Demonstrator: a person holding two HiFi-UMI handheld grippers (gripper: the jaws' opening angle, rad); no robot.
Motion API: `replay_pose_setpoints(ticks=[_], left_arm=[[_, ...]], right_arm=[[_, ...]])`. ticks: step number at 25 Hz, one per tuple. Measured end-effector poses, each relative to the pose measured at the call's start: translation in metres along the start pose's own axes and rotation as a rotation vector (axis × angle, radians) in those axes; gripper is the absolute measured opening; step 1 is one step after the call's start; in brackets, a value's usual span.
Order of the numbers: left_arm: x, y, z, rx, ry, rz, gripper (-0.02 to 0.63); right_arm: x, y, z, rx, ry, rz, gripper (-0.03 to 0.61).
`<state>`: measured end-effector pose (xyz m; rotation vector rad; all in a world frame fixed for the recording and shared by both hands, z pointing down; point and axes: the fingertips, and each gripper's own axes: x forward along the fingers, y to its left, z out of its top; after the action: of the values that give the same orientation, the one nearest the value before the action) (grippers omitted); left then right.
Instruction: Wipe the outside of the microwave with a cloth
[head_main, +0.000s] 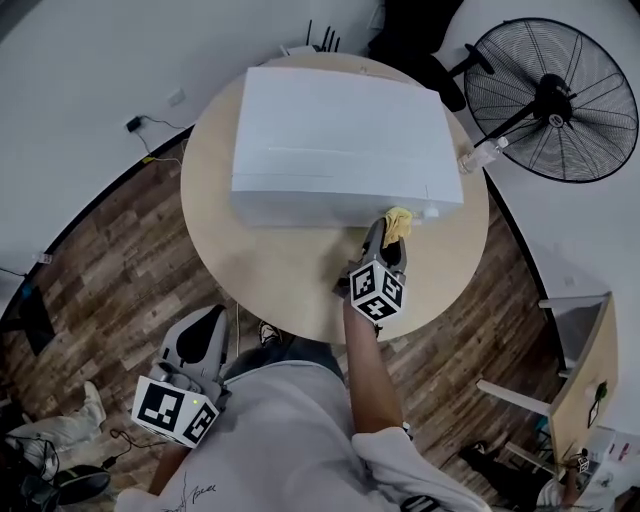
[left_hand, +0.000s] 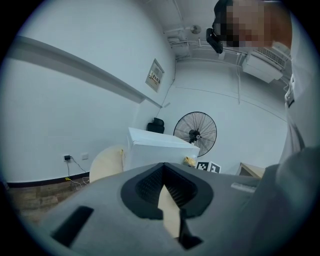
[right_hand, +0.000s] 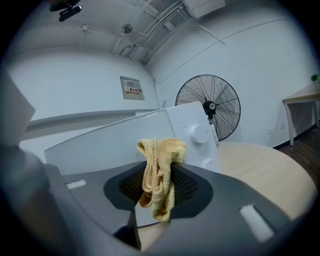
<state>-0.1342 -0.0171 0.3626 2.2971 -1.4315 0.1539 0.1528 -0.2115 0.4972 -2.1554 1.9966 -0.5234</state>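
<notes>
A white microwave stands on a round wooden table. My right gripper is shut on a bunched yellow cloth, held at the lower right corner of the microwave's front, near the control knobs. In the right gripper view the cloth hangs between the jaws of that gripper, with the microwave door just beyond. My left gripper hangs low by my body, off the table's near left edge, shut and holding nothing. From the left gripper I see the microwave at a distance.
A large black floor fan stands right of the table, and a small pale bottle-like object lies at the table's right edge. A black chair is behind the microwave. A wooden side table is at the lower right. Cables trail on the floor at left.
</notes>
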Motion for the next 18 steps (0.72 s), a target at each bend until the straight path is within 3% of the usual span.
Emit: replay_pose_setpoints(ticks=[18], left_arm=[[-0.02, 0.009, -0.01, -0.022, -0.01, 0.011, -0.006]], right_arm=[[-0.019, 0.089, -0.038, -0.078, 0.089, 0.211, 0.133]])
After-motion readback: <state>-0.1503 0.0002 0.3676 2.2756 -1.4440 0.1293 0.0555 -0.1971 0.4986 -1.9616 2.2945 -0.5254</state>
